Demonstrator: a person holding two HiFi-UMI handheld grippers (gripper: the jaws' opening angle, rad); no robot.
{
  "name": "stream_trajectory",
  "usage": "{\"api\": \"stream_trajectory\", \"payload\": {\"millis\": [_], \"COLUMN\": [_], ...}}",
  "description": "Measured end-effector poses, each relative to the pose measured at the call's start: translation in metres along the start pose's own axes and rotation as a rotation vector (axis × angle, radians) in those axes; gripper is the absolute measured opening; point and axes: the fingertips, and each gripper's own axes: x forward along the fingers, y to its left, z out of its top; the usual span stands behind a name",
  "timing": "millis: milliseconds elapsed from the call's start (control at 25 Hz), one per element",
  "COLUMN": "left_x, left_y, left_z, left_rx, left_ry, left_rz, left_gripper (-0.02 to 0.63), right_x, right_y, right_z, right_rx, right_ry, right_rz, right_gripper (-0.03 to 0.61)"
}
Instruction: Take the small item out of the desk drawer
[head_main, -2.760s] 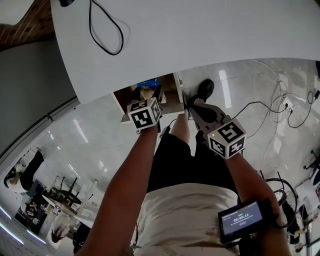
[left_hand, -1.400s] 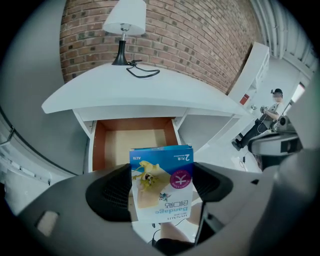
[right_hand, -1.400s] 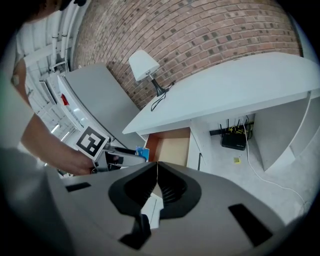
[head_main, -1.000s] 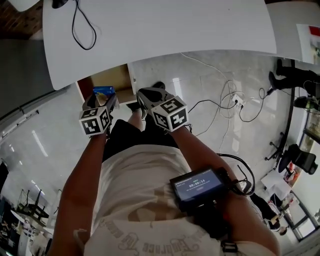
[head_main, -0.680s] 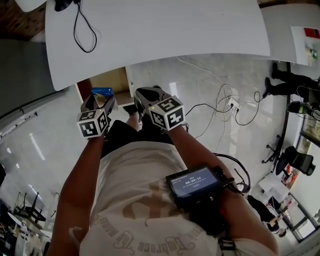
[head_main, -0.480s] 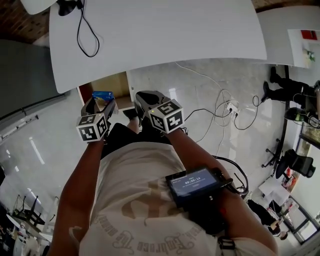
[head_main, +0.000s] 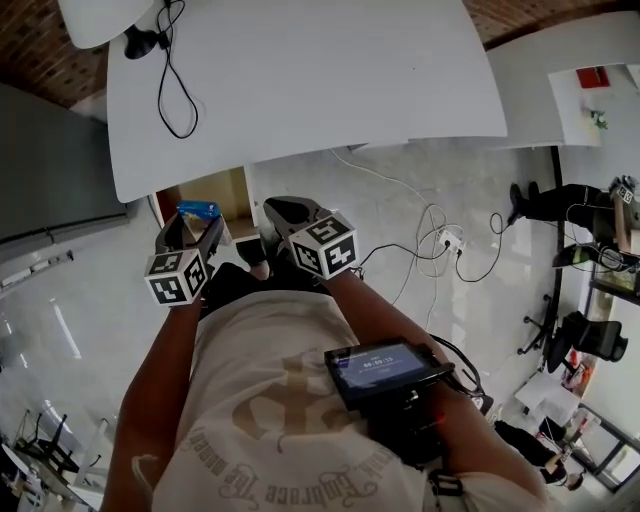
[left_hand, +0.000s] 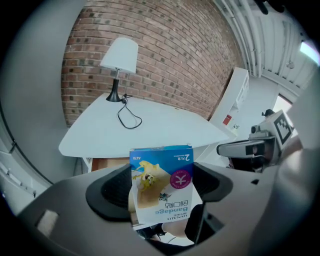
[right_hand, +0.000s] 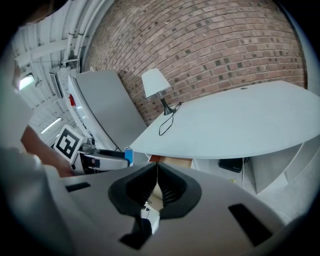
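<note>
Compared with a few seconds back, the left gripper (head_main: 192, 228) isn't in the open wooden drawer (head_main: 213, 190) anymore. It's pulled back clear of the drawer and sits in front of the curved white desk (head_main: 300, 70), and more of the desktop shows now.

Its jaws are pinched onto a flat blue-and-tan bandage packet (left_hand: 161, 186), which stands between the pads and sticks up above them. So the small item is out of the drawer and in that gripper.

The right gripper (right_hand: 157, 186) has its jaws pressed together with nothing between them, and it's just beside the left one.

Most of the drawer's inside is hidden under the desk edge, and the packet's lower end is cut off behind the gripper body.

The packet is upside down: I can read "Bandage" and "A170" in one corner. There's a pink round badge too, but the small print is too fuzzy to read.
</note>
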Motion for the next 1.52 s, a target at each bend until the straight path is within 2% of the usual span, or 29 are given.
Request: {"api": "stream_trajectory", "payload": {"millis": [440,680,800,920,1240,1520], "left_x": [-0.040,-0.054,-0.067,-0.072,-0.083,-0.090], "left_y": [-0.013,-0.007,0.008,0.000,-0.013,-0.026], "left_z": [0.016,0.032,0.046,0.049,0.062,0.072], "left_rx": [0.016,0.035,0.054,0.059,0.089,0.137], "left_ry": [-0.106,-0.154,-0.187,-0.218,-0.263,-0.286], "left_rz": [-0.003,-0.021,-0.001,-0.005,-0.029,-0.047], "left_gripper": [0.379,0.379,0.379,0.379,0.379,0.379], "right_x": [-0.032,-0.030,-0.017,-0.026,-0.049,-0.056], "right_y": [0.020,0.029,0.042,0.049,0.072,0.078], "right_z": [0.027,0.042,0.056,0.067,0.100,0.098], "right_rx": [-0.073,-0.101,-0.132,-0.163,-0.245,-0.269], "right_ry": [-0.075,-0.091,-0.107,-0.127,-0.187,-0.200], "right_rz": [0.027,0.022,0.049,0.068,0.127,0.138], "right_gripper": [0.006,0.006,0.006,0.006,0.006,0.006]}}
